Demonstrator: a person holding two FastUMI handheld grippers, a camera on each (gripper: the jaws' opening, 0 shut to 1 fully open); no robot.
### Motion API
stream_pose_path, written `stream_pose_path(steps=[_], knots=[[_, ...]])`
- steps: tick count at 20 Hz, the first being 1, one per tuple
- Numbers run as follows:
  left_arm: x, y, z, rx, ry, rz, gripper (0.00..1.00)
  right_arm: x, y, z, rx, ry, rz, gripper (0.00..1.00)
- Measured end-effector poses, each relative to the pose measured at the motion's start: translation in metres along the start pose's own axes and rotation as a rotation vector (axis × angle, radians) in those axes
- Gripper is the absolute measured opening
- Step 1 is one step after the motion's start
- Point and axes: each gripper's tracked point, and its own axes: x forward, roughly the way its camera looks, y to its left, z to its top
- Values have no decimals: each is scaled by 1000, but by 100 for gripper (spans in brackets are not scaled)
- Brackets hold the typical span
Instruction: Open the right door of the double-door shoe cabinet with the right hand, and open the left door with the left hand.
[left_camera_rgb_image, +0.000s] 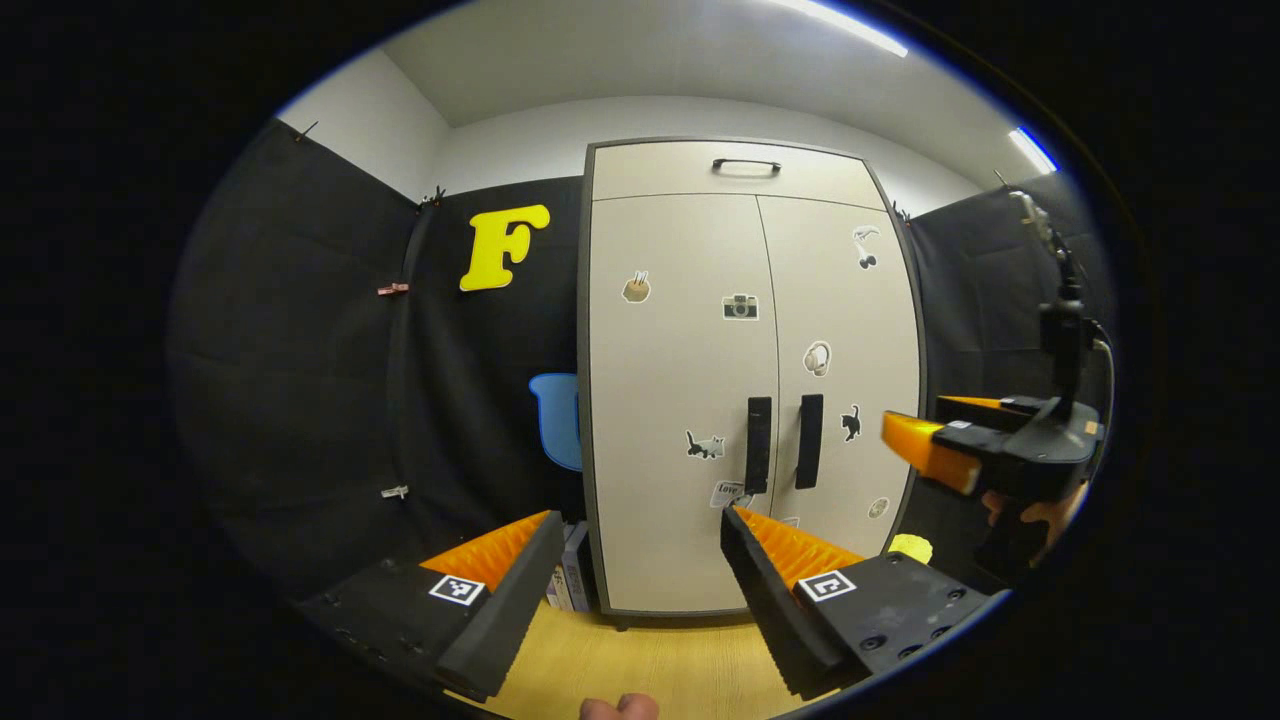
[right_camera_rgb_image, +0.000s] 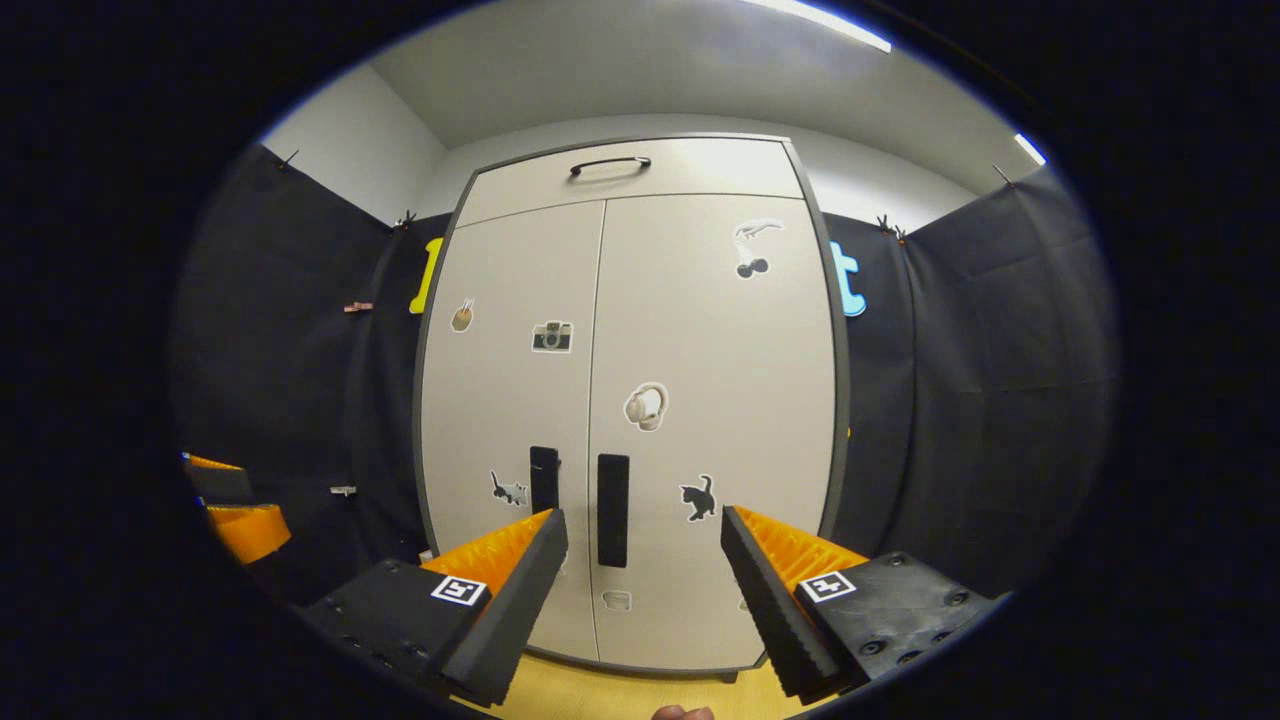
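Note:
The pale double-door shoe cabinet (left_camera_rgb_image: 680, 380) (right_camera_rgb_image: 700, 330) stands straight ahead with both doors shut and stickers on them. Two dark vertical handles sit side by side at the middle seam: the left door handle (left_camera_rgb_image: 758, 445) (right_camera_rgb_image: 543, 478) and the right door handle (left_camera_rgb_image: 809, 441) (right_camera_rgb_image: 612, 510). My left gripper (left_camera_rgb_image: 640, 515) is open, short of the left door and holding nothing. My right gripper (right_camera_rgb_image: 642, 515) is open too, a little way in front of the right handle; in the left gripper view it (left_camera_rgb_image: 950, 440) hovers at the right, held by a hand (left_camera_rgb_image: 1035, 515).
A top drawer with a dark handle (left_camera_rgb_image: 745, 165) caps the cabinet. A blue chair (left_camera_rgb_image: 558, 420) and some books (left_camera_rgb_image: 570, 580) sit left of the cabinet. Black cloth walls close in on both sides. Light wooden floor (left_camera_rgb_image: 640, 660) runs up to the cabinet.

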Motion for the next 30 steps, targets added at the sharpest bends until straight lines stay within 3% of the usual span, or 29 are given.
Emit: stream_pose_path(steps=[3,11,12,14,17,19,20,21,22,23,25,30], knots=[[-3,14,-3,4,2,14,98,36,16,-13,36,-1,13,97],[-4,54,-15,-8,23,72,98,121,13,-54,21,39,-69,95],[-4,59,-17,-9,24,77,98,127,12,-62,30,58,-77,86],[-4,68,-19,-6,23,83,98,139,11,-75,53,87,-90,79],[-5,82,-21,3,24,96,98,144,10,-76,38,76,-124,78],[-6,91,-24,-4,32,105,98,143,8,-81,2,91,-153,66],[-7,94,-26,-10,34,108,98,147,9,-82,-11,94,-168,52],[-8,96,-27,-15,34,107,98,144,12,-84,-12,104,-164,52],[-9,99,-27,-13,32,107,98,149,11,-84,-22,99,-186,36],[-11,102,-27,-2,30,109,98,144,11,-84,-18,112,-197,36],[-13,111,-27,22,22,118,98,145,11,-83,-19,110,-212,25],[-16,125,-36,0,38,120,98,144,8,-83,24,105,-227,25]])
